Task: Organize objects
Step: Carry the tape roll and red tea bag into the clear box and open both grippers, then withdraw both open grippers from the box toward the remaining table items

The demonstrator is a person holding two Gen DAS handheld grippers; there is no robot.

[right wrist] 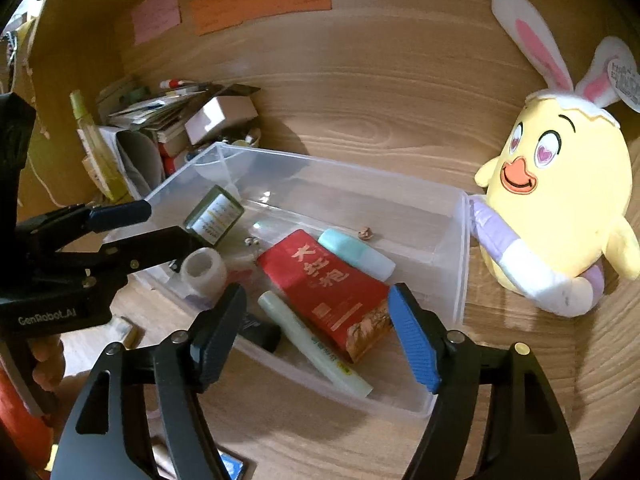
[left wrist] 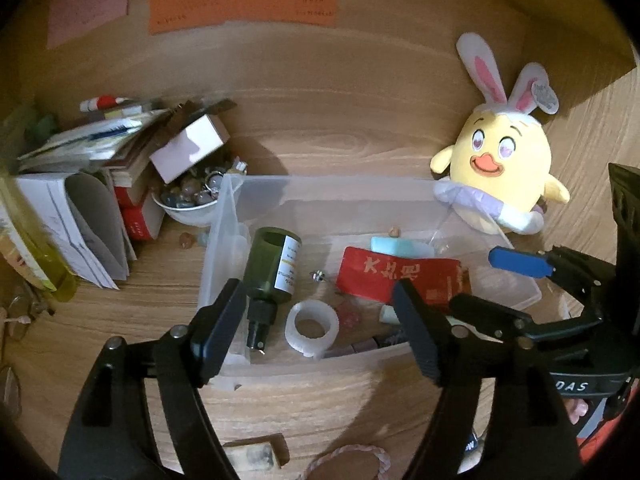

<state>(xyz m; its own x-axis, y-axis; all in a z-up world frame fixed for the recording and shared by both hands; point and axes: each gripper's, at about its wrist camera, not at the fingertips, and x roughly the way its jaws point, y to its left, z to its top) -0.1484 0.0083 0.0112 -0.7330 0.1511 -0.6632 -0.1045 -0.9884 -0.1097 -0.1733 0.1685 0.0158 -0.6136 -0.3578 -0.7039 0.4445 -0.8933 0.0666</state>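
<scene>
On the wooden desk (left wrist: 320, 392) sits a clear plastic box (left wrist: 400, 188), and both claws hang over its near edge. The left claw (left wrist: 316, 328) stands wide, nothing between its black pads. The right claw (right wrist: 316, 332) is spread wide too, empty, with the red packet (right wrist: 324, 284) and a pale green tube (right wrist: 312, 344) lying in the box beyond its fingers.

Inside the box, from the left claw's camera, a dark green spray bottle (left wrist: 272, 268) lies with its black nozzle toward the near wall, a roll of white tape (left wrist: 312, 326) just beside it, then the red packet (left wrist: 396, 276) with a mint-coloured case (left wrist: 396, 246) behind it. That camera alone takes in the white bowl of stones (left wrist: 188, 200) outside the box's left end and a twisted cord (left wrist: 352, 456) on the desk near the bottom edge.

The right claw's camera shows the pale tube at full length along the packet, and a black object (right wrist: 260, 334) by the near wall that I cannot make out. It also shows fingers (right wrist: 44, 360) around the left claw's handle.

A yellow chick toy with rabbit ears (right wrist: 560, 208) leans at the box's right end. Both cameras catch the stack of books and papers (left wrist: 80, 160) at the left and coloured notes (left wrist: 244, 0) on the back panel.
</scene>
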